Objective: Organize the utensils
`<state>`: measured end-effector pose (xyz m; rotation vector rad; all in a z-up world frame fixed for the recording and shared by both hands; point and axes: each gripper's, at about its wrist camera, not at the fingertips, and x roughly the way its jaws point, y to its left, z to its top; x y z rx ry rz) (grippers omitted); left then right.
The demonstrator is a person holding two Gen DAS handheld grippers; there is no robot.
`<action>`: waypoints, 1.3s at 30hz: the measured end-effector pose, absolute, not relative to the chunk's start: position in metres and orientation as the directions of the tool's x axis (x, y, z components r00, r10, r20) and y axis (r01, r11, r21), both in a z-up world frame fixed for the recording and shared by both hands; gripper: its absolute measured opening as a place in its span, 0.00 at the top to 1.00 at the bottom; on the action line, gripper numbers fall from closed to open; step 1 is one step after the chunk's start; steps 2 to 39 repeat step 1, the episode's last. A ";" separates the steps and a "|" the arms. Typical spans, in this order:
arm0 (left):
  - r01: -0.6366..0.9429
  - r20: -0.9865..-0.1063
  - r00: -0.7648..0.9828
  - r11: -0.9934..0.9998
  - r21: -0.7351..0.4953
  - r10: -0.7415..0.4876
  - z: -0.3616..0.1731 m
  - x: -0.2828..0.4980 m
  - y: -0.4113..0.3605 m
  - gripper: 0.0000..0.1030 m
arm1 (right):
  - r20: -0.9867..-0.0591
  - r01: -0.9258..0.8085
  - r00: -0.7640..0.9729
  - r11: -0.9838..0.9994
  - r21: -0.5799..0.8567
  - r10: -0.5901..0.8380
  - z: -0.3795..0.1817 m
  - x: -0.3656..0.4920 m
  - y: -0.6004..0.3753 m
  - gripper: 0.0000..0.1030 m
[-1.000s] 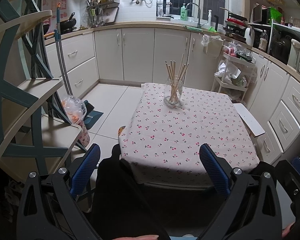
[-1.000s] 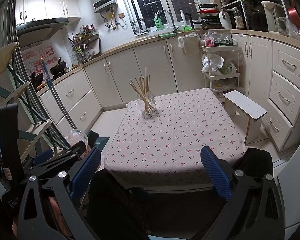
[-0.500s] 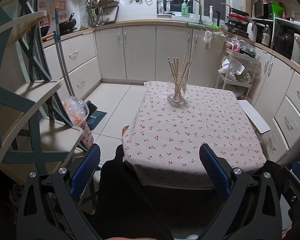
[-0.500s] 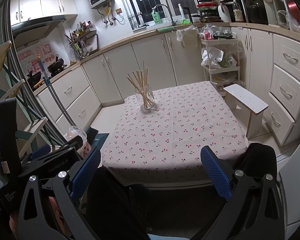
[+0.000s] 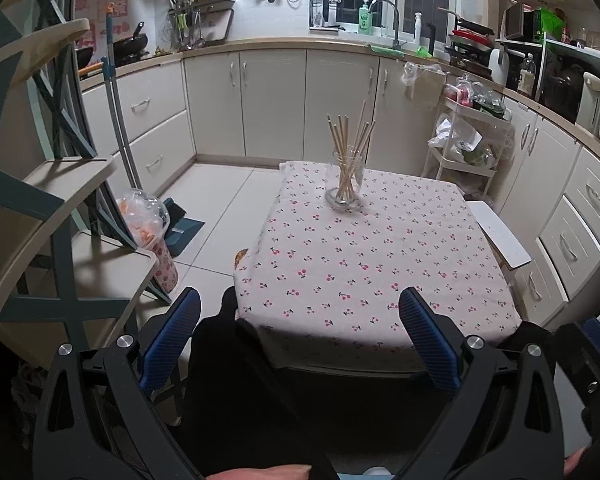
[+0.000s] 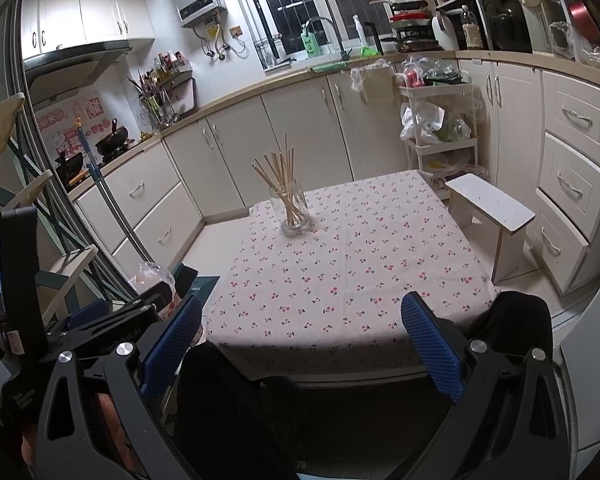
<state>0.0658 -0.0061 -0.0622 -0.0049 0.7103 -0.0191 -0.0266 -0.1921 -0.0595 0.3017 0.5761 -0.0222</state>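
Both of my tools hang back off the near edge of the table (image 5: 380, 280), left gripper (image 5: 300, 340) and right gripper (image 6: 300, 344) spread wide and empty, since the chopsticks (image 5: 350, 152) stand in the glass jar (image 5: 345, 188) near the far edge, well apart.

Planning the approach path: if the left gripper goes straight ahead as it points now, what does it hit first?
Probably the near part of the cherry-print tablecloth: the open left gripper aims there, short of the glass jar of chopsticks. Depth is uncertain.
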 end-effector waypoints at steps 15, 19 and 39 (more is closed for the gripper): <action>0.017 -0.650 0.759 1.000 -0.010 -0.020 -0.062 0.064 -0.005 0.07 | -0.534 0.102 0.843 0.957 0.273 0.063 -0.058 -0.029 -0.191 0.07; 0.017 -0.650 0.759 1.000 -0.010 -0.020 -0.062 0.064 -0.005 0.07 | -0.534 0.102 0.843 0.957 0.273 0.063 -0.058 -0.029 -0.191 0.07; 0.017 -0.650 0.759 1.000 -0.010 -0.020 -0.062 0.064 -0.005 0.07 | -0.534 0.102 0.843 0.957 0.273 0.063 -0.058 -0.029 -0.191 0.07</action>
